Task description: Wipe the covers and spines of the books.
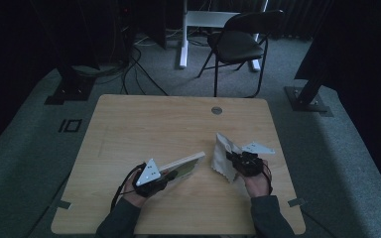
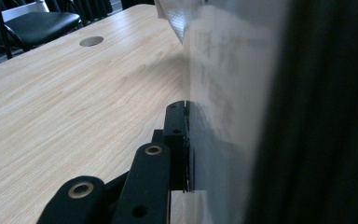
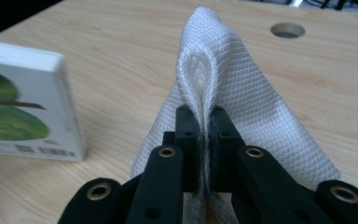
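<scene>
In the high view, you are holding your left gripper [image 1: 171, 174] clamped on a flat box [image 1: 182, 165], which is tilting up off the wooden table [image 1: 144, 124] well to the near left of the round hole [image 1: 217, 110] in the tabletop. Your right gripper [image 1: 230, 157] is pinching a white cloth [image 1: 224, 153], nearer to you than that hole and slightly to its right; the cloth is hanging with its lower edge at the tabletop.

In the left gripper view, your jaws are closing tight on the box's edge [image 2: 223, 93], its pale face running up beside the black jaw, with the hole [image 2: 91, 41] far off at the upper left.

In the right gripper view, your jaws are squeezing a fold of the waffle-weave cloth [image 3: 223, 88] between them, almost shut. The box [image 3: 23, 102] is sitting to the left, with the hole [image 3: 287, 30] beyond the cloth at the upper right.
</scene>
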### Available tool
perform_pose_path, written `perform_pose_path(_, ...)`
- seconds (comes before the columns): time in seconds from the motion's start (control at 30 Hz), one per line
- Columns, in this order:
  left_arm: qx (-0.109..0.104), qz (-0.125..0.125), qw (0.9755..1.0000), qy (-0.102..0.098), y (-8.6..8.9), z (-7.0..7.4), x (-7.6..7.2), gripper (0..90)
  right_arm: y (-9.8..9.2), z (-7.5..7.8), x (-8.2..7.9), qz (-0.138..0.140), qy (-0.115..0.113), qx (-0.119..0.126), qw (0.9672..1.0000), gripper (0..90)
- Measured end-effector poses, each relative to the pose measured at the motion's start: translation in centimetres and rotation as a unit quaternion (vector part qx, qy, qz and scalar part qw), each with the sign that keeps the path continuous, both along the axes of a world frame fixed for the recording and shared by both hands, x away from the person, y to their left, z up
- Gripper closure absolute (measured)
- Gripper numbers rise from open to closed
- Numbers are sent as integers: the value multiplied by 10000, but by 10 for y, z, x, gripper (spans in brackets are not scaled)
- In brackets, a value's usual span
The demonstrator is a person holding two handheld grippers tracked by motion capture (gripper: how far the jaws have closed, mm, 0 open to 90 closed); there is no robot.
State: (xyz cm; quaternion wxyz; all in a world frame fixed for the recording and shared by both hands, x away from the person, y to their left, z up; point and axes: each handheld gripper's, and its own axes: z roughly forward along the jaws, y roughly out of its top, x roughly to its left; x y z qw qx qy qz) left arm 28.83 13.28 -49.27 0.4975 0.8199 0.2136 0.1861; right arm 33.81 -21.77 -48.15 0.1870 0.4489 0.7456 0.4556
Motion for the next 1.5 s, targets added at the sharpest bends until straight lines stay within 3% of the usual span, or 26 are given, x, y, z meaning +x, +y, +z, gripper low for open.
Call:
perform_pose_path(0.47, 82, -12, 9999, -82, -2, 1, -2, 778, 10, 22, -13, 347, -344, -20, 9988, 846)
perform_pose_path(0.83, 95, -17, 9999, -100, -3, 1, -2, 778, 22, 34, -16, 653, -471, -12, 9968, 846)
perform_pose_path(1.13, 114, -21, 9999, -115, -4, 1, -2, 778, 34, 37, -14, 936, -435, 219, 9944, 845)
perform_pose_path(1.5, 119, -21, 9999, -123, -5, 1, -3, 778, 51, 36, -12, 1230, -322, 221, 9916, 846)
